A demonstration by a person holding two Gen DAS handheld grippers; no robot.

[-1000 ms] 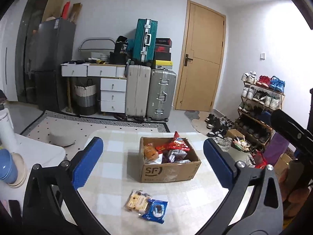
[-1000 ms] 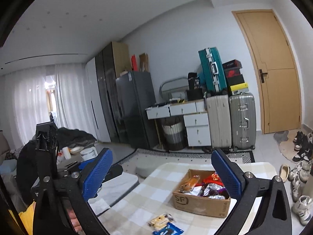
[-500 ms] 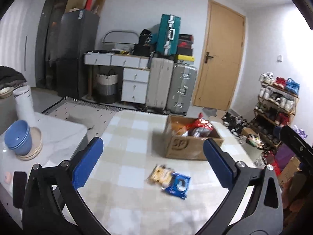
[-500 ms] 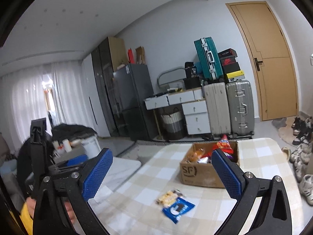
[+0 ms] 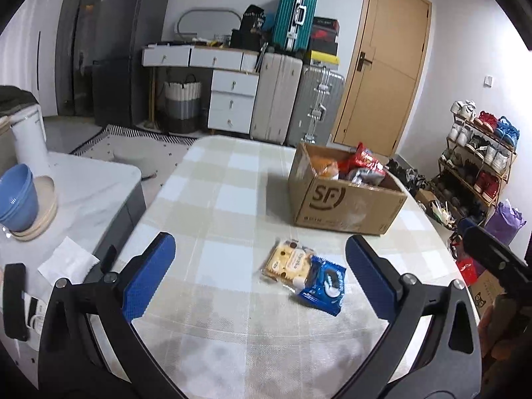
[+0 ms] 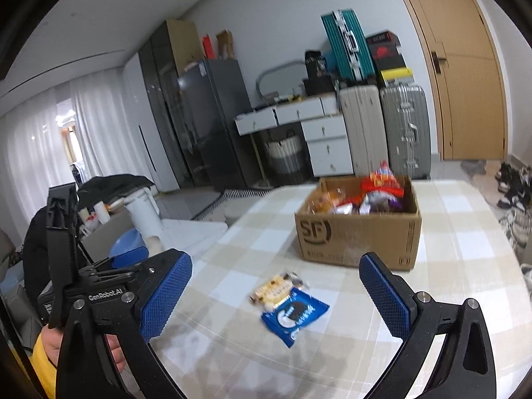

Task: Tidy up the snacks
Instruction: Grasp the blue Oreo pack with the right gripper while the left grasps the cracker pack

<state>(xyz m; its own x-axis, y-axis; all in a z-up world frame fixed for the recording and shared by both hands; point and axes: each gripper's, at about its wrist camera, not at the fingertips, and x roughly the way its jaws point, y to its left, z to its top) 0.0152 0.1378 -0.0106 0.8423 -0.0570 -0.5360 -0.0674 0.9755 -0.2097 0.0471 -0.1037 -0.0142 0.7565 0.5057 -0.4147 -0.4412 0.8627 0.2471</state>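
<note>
Both tools, the left tool and the right tool, we hold wide open and empty above the counter, so we judge we are approaching the blue cookie packet overlapping the yellow biscuit packet, and next one tool must close on a packet and carry it into the snack box behind.

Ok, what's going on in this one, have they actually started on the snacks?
A person holds a gripper in each hand above a checked table, tidying snacks. Both the left gripper and the right gripper are open and empty. Two packets lie loose on the table: a yellow biscuit pack and a blue cookie pack overlapping its edge. Behind them, the cardboard box already holds several snack bags. Neither loose packet is gripped.
</note>
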